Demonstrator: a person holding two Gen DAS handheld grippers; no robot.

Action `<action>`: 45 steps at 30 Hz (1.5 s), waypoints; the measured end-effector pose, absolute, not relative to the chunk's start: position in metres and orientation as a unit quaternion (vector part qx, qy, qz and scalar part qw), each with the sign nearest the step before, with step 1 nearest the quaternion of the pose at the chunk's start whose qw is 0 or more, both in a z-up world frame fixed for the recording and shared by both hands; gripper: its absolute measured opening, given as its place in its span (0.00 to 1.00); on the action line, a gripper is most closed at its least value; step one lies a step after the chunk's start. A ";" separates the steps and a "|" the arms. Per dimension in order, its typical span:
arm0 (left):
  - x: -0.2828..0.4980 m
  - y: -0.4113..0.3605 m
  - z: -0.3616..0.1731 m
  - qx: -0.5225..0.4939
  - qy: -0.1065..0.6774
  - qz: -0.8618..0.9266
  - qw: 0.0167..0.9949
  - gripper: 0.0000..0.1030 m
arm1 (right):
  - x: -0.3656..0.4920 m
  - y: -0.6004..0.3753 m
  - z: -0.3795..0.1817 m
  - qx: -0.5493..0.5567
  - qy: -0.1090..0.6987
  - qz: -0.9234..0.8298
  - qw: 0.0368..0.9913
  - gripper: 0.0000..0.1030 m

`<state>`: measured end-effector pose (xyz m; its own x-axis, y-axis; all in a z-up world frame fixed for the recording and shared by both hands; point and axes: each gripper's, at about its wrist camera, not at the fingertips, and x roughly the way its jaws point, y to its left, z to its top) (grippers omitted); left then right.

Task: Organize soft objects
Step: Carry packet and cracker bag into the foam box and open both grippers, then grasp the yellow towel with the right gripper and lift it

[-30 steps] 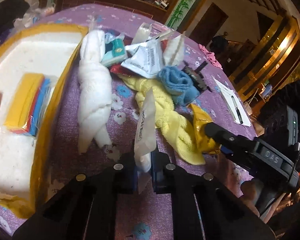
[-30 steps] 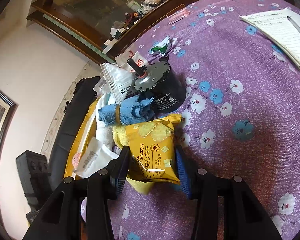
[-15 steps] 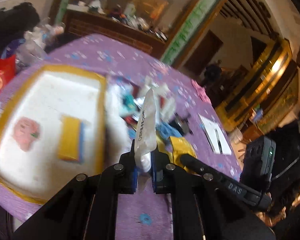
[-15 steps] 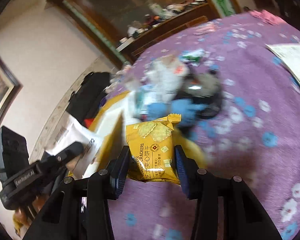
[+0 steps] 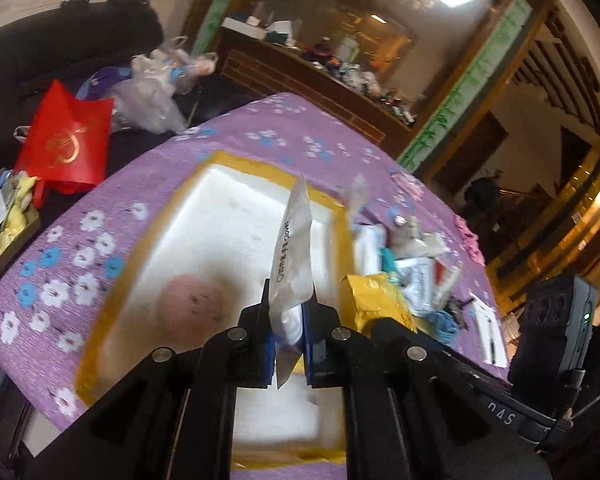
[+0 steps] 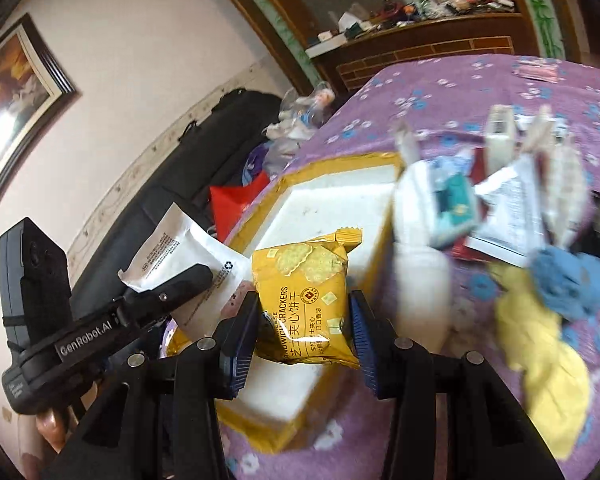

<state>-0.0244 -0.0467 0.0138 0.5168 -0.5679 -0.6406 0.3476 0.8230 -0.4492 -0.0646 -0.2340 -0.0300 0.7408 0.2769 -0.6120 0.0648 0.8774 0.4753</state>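
Observation:
My left gripper [image 5: 287,338] is shut on a white glove packet [image 5: 292,264] and holds it above the white foam tray with a yellow rim [image 5: 236,208]. My right gripper [image 6: 302,328] is shut on a yellow cracker packet [image 6: 304,300], held over the same tray [image 6: 332,196]. The left gripper with its white packet [image 6: 188,248] shows at the left of the right wrist view. The cracker packet [image 5: 374,304] shows right of the left gripper. A pink round item [image 5: 192,300] lies in the tray.
A pile on the purple flowered cloth [image 6: 440,92] right of the tray holds a white towel [image 6: 420,276], a yellow towel [image 6: 548,352], a blue cloth [image 6: 568,276] and packets [image 6: 512,200]. A red bag [image 5: 66,140] and a black sofa [image 6: 204,172] lie beyond the table's left edge.
Both grippers have lifted from the pile and swung left over the tray, each keeping its packet. The yellow and blue item seen in the tray earlier is now out of sight.

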 end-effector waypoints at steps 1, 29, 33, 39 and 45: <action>-0.019 -0.046 0.011 -0.135 0.417 -0.263 0.859 0.07 | -0.057 -0.232 -0.029 0.237 0.358 0.055 0.902 0.43; 0.004 -0.051 -0.010 -0.089 0.442 -0.261 0.854 0.55 | -0.046 -0.221 -0.034 0.229 0.324 0.075 0.915 0.73; -0.026 -0.072 0.003 -0.046 0.434 -0.277 0.856 0.55 | -0.096 -0.239 -0.021 0.241 0.309 0.077 0.917 0.74; -0.065 -0.116 0.020 0.004 0.407 -0.319 0.856 0.55 | -0.145 -0.284 -0.038 0.284 0.316 0.060 0.903 0.73; -0.088 -0.154 0.015 0.032 0.436 -0.342 0.832 0.55 | -0.195 -0.318 -0.055 0.257 0.312 -0.057 0.913 0.74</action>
<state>-0.0881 -0.1541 0.0149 0.3857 -0.5420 -0.7466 0.5972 0.7635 -0.2457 -0.1946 -0.3177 -0.0550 0.7985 0.0562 -0.5994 0.2645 0.8616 0.4331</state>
